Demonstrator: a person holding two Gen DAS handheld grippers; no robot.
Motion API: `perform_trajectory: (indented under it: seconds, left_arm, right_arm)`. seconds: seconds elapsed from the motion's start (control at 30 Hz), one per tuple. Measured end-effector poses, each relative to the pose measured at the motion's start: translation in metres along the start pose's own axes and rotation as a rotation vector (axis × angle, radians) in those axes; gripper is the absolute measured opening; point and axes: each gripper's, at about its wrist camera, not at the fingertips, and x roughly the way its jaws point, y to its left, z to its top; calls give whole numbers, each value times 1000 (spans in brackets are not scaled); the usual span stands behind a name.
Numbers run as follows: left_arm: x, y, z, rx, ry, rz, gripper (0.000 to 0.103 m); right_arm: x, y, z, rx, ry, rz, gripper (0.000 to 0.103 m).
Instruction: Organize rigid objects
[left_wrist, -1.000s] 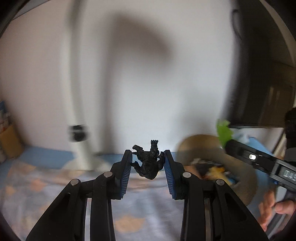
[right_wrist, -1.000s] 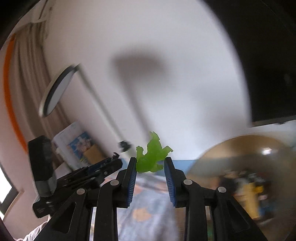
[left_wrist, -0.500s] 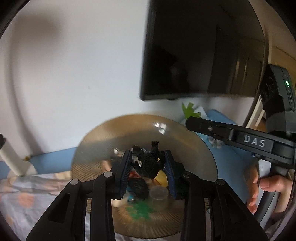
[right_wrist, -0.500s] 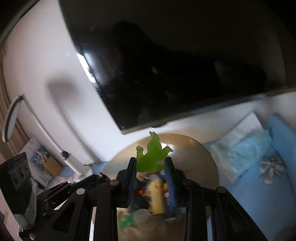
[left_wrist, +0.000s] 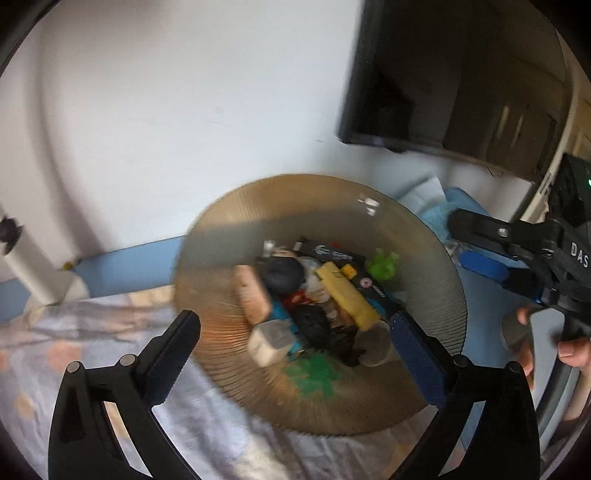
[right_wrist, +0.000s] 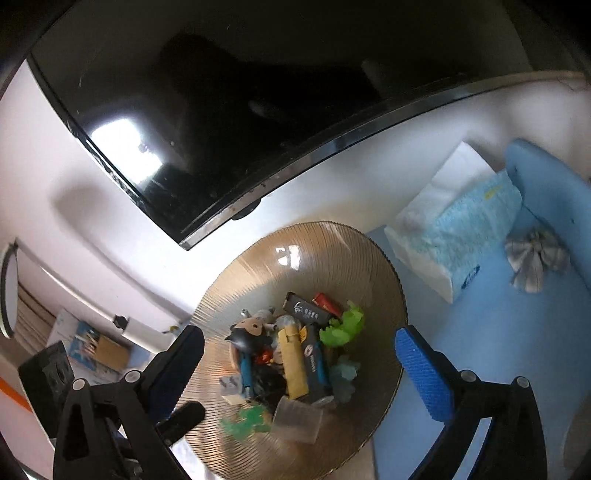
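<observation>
Left wrist view, blurred bowl (left_wrist: 229, 206), toys indistinct

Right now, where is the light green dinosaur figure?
In both wrist views, the light green dinosaur figure lies inside the ribbed amber glass bowl, right of the black rectangular case.

The left gripper (left_wrist: 295, 339), jaws opening and empty, hangs over a ribbed bowl (left_wrist: 229, 221); a lime-green figure (left_wrist: 382, 264) lies at its two o'clock.

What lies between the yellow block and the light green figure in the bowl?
A black bar lies between the yellow block and the light green figure, clearest in the right wrist view.
</observation>
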Motion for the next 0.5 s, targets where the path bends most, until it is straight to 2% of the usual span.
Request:
perform_trajectory:
  seconds: [0.1, 0.27, 0.43, 0.5]
  left_arm:
    - [-28, 21, -3, -30, -21, 30, 103]
    - [-69, 51, -7, -102, -54, 78, 103]
    - [-114, 87, -25, -160, -48, 181, 103]
    - [-134, 102, -43, -176, -61, 212, 103]
  right_arm:
    - [-11, 6, -4, 16, -5, 14, 103]
    - [-33, 39, -10, -22, -14, 37, 103]
    - [-46, 92, -32, -122, 15, 30, 103]
    - [-52, 116, -49, -179, 28, 27, 103]
